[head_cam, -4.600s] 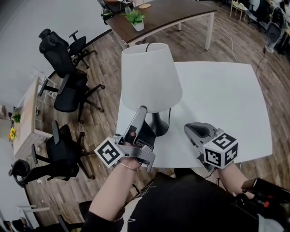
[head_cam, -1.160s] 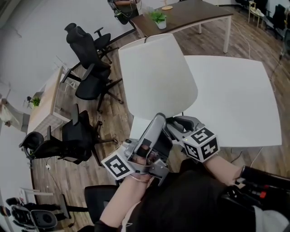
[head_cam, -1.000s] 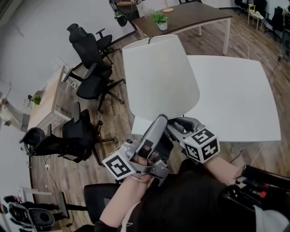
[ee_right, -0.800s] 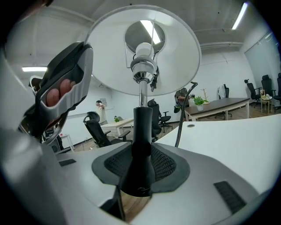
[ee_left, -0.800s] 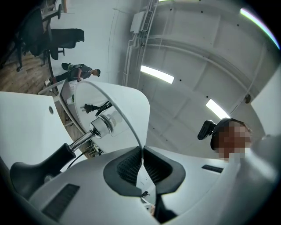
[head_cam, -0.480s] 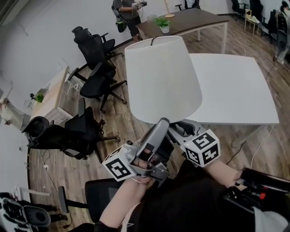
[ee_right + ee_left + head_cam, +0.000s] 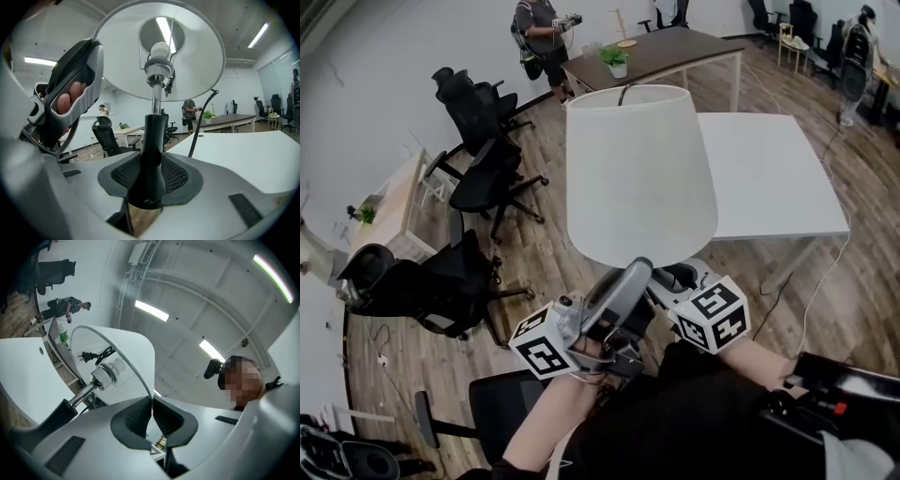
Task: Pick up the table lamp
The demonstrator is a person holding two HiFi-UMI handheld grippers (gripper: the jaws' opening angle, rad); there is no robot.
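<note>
A: Where is the table lamp (image 7: 639,178) seen?

B: It is held in the air, upright, close in front of the person. The white table (image 7: 778,173) lies beyond it and to its right, and the lamp is not touched by it. In the head view the wooden floor (image 7: 539,248) and black office chairs (image 7: 478,183) are seen to the left of the lamp.

A: How is the left gripper (image 7: 152,411) set?

B: Its jaws are almost closed. The thin lower rim of the white shade (image 7: 633,141) is pinched between the two dark pads, as is shown in the left gripper view.

A: And the right gripper (image 7: 151,176)?

B: Its jaws are kept wide, but they are not empty. The black stem (image 7: 152,136) of the lamp stands between them, and it is pressed by the ribbed pads from both sides, low down where it gets wider.

A: Is anything more shown there?

B: The bulb (image 7: 160,49) is seen inside the shade from below, and a black cord (image 7: 199,124) hangs just beside the stem on the right.
</note>
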